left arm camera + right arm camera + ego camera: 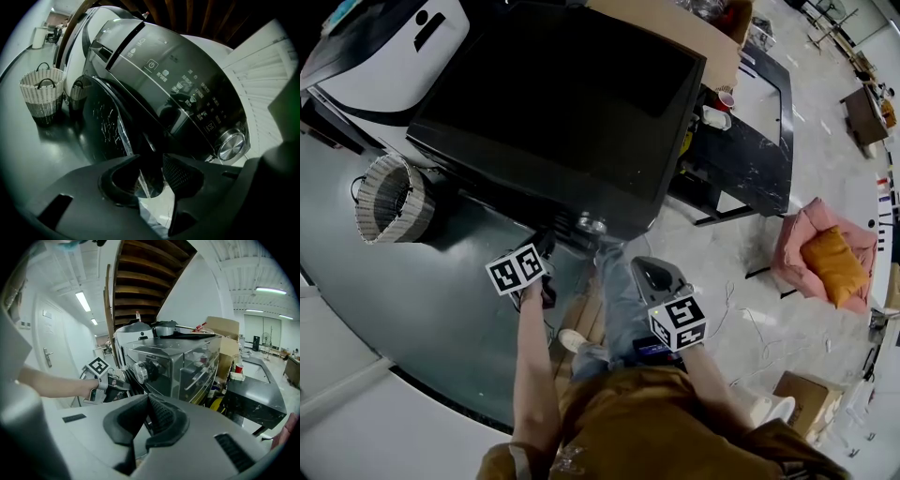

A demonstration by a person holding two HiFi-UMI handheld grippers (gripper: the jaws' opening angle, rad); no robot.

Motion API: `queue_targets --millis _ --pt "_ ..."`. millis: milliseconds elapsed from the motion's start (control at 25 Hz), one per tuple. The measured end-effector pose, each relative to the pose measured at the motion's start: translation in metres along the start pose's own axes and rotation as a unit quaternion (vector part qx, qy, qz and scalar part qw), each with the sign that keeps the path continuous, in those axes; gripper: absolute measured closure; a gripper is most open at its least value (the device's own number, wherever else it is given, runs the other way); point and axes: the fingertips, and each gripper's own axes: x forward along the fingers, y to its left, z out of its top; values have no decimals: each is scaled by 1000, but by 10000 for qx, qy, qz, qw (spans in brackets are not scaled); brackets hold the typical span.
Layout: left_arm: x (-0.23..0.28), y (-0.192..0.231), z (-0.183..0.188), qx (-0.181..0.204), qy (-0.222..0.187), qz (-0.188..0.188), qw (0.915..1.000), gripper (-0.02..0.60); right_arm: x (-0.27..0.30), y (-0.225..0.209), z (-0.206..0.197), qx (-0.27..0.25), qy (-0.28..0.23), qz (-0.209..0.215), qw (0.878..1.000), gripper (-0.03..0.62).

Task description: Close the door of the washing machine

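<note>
Clamping L gripper point(151, 161) fingers on door point(105, 125) rim, door standing part-open at washing machine point(187, 89) front; holding R gripper point(148, 398) fingers pinched together, empty, nearby.

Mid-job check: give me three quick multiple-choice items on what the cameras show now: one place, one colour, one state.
1. Where does the woven basket stand relative to the washing machine?
A. on top of it
B. on the floor beside it
C. inside it

2. What colour is the cushion on the pink seat?
A. blue
B. white
C. orange

3. How is the washing machine's door?
A. open, its edge between the left gripper's jaws
B. shut flush
C. taken off

Answers:
1 B: the basket sits on the floor next to the machine.
2 C: the cushion is plainly orange.
3 A: the door stands out from the front, with the jaws on its rim.
</note>
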Motion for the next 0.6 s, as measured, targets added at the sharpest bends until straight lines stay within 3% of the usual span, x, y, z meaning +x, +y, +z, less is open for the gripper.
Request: queue_targets --millis 280,520,600 --pt "-7 -7 -3 226 131 -86 9996 411 -3 7 7 -74 -130 0 9999 583" --pt "-38 -23 4 758 -294 -57 9967 409 -10 25 15 -147 -294 -6 9995 583" --pt "-53 -27 7 976 -504 15 9939 452 -14 32 18 -187 -373 -3 9991 583"
